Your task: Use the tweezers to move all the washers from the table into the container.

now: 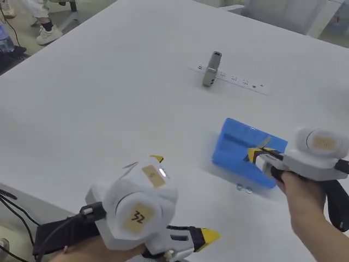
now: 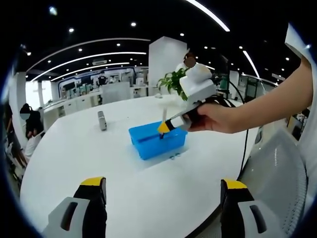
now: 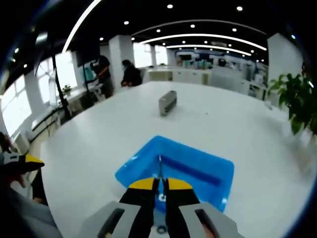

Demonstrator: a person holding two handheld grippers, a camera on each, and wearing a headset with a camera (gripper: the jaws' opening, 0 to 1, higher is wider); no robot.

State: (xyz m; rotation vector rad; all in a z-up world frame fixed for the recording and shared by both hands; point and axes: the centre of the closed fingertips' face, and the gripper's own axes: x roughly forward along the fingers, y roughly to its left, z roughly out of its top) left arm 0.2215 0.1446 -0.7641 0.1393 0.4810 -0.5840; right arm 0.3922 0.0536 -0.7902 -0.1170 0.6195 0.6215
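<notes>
A blue open container (image 1: 234, 143) (image 2: 157, 141) (image 3: 198, 166) lies on the white table. My right gripper (image 1: 256, 155) (image 3: 159, 186) is shut on thin metal tweezers (image 1: 264, 143) (image 3: 160, 166), whose tips hang over the container's inside. In the left gripper view, a hand holds that right gripper (image 2: 171, 125) over the container. Two small washers (image 1: 244, 189) (image 2: 173, 156) lie on the table just outside the container's near wall; one washer (image 3: 162, 229) shows below my right jaws. My left gripper (image 1: 184, 197) (image 2: 162, 188) is open and holds nothing, well short of the container.
A grey metal block (image 1: 211, 68) (image 2: 102, 120) (image 3: 167, 102) stands beyond the container, beside a flush socket strip (image 1: 234, 79). The table's near edge (image 1: 32, 191) runs at the lower left, with black cables below it. People and chairs stand in the background.
</notes>
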